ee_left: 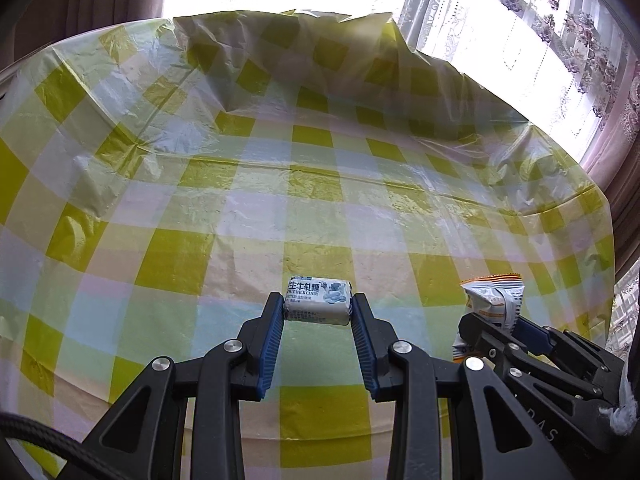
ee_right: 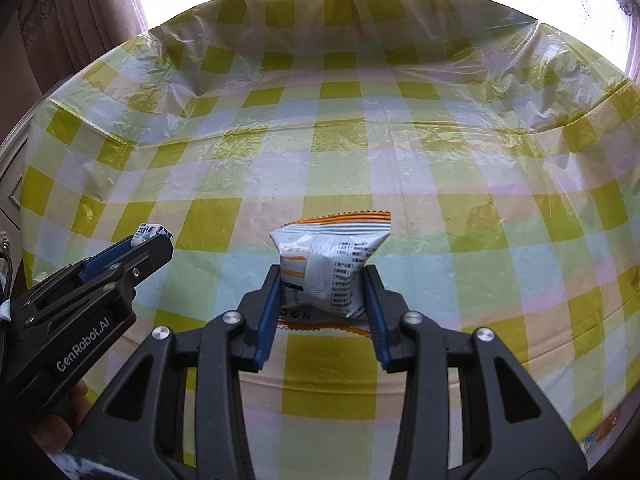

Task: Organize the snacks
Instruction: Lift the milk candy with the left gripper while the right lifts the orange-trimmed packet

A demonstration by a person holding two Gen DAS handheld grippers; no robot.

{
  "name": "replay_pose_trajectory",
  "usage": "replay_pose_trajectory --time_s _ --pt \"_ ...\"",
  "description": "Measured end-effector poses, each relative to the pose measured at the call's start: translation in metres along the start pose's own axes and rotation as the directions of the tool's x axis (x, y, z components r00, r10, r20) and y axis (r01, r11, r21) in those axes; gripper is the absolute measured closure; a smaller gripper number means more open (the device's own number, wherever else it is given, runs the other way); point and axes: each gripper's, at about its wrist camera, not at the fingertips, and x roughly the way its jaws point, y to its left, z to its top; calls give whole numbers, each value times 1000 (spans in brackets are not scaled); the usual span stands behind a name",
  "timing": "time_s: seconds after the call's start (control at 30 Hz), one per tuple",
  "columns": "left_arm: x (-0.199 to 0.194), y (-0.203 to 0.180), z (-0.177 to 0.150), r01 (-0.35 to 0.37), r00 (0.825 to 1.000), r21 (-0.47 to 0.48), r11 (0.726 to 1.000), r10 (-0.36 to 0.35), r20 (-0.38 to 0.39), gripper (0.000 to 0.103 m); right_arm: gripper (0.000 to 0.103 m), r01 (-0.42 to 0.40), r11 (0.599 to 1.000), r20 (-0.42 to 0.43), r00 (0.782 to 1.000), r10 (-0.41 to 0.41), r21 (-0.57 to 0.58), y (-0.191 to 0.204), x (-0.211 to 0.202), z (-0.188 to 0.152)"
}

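Left hand-held gripper (ee_left: 318, 306) grasps a milk candy (ee_left: 318, 300); at its 3 o'clock, right hand-held gripper (ee_right: 323, 292) grasps an orange-edged snack packet (ee_right: 330, 264) above the checked table (ee_right: 440, 184).

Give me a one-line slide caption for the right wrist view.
Right gripper shut on a white-and-orange snack packet above the checkered tablecloth; left gripper alongside holds a small candy.

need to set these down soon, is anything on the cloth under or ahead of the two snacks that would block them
Nothing visible does. The left gripper is shut on the milk candy and the right gripper on the orange-edged snack packet. The checkered tablecloth ahead shows only wrinkles. The cloth directly beneath the snacks is partly hidden.
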Motion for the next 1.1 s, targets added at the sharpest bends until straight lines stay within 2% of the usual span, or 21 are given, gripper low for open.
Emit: replay_pose_trajectory --time_s 0.47,0.8,1.1 --pt "-8 -54 -21 22 999 24 999 -20 -51 68 60 -27 997 23 999 26 70 -47 -29 -16" --pt "-19 -82 -35 46 996 -4 999 -47 -73 68 60 -68 992 48 997 63 107 -78 -55 -32" --pt "-29 -124 -51 95 991 50 994 -89 -102 68 60 -47 984 55 998 38 170 -122 -85 -56"
